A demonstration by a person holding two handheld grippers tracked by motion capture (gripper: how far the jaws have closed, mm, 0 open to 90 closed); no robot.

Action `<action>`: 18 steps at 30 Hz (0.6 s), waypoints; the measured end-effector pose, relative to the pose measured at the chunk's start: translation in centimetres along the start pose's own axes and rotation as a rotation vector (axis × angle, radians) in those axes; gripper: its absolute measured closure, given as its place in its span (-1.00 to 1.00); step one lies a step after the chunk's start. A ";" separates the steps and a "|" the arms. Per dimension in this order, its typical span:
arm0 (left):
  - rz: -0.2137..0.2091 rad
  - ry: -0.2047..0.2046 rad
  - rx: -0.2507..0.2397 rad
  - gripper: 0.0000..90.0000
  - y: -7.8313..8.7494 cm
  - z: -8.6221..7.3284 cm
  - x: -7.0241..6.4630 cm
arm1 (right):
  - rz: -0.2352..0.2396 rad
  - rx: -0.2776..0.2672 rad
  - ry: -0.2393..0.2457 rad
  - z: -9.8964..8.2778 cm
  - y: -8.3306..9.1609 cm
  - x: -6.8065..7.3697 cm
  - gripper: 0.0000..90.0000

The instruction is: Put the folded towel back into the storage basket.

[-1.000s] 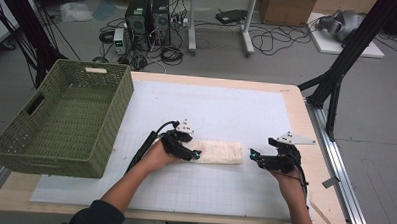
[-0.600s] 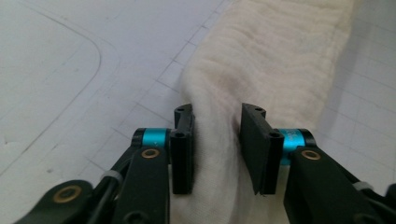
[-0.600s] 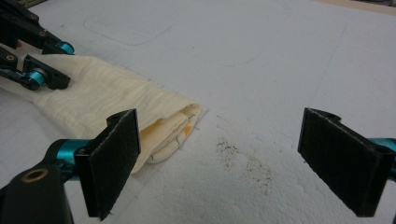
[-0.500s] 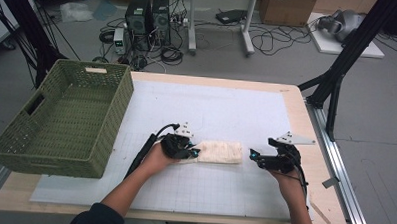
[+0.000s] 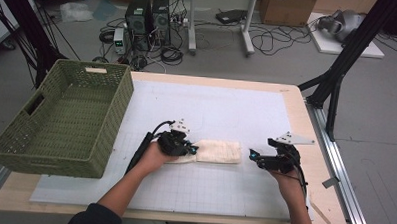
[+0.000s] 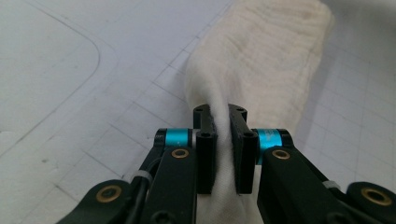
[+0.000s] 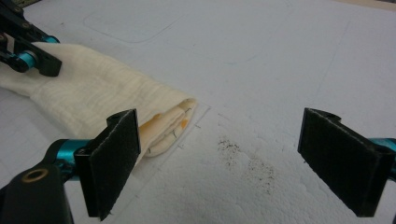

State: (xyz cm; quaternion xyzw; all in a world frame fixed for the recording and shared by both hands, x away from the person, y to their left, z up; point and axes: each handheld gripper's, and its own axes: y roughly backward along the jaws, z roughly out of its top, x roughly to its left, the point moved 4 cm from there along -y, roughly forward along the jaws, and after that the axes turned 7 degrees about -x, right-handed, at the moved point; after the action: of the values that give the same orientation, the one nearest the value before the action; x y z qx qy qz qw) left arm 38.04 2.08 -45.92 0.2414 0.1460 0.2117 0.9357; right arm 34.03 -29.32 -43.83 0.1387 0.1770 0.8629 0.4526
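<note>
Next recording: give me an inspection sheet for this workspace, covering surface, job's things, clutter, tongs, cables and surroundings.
Surface: wooden table under a white grid mat.
Job's things: folded cream cloth lying flat mid-mat.
Clutter: green woven basket at the table's left edge, nothing seen inside.
Tongs: left tongs have just been closing, now pinching the cloth's end; right tongs open, apart from the cloth's other end.
Cables: a black lead trails from each hand's tool; loose cords on the floor.
Surroundings: computer towers, cardboard box, black frame legs.

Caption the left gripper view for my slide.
Left gripper has just closed, pinching one end of the folded cream cloth on the white mat.
</note>
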 end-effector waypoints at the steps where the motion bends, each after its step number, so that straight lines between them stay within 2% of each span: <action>1: -0.002 0.008 -0.013 0.84 0.2 0.1 0.0 | 0.001 -0.001 -0.001 0.0 0.0 0.0 -0.72; 5: 0.003 0.034 -0.066 0.84 1.5 0.9 0.3 | 0.002 -0.001 -0.004 0.0 0.1 0.1 -0.72; 8: 0.028 0.059 -0.096 0.84 2.7 1.4 0.6 | 0.001 -0.003 -0.002 0.0 0.1 0.0 -0.72; 13: 0.095 0.111 -0.169 0.84 4.9 2.7 1.4 | 0.001 0.000 -0.002 0.0 0.0 0.0 -0.72; 18: 0.160 0.128 -0.221 0.84 7.0 4.5 1.8 | 0.001 -0.002 -0.008 0.0 0.1 0.1 -0.72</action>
State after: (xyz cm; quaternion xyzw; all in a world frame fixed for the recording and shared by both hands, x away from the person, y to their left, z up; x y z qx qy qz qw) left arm 39.05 6.75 -38.79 0.1336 0.1614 0.3154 0.9255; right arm 33.96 -29.31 -43.81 0.1418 0.1741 0.8629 0.4528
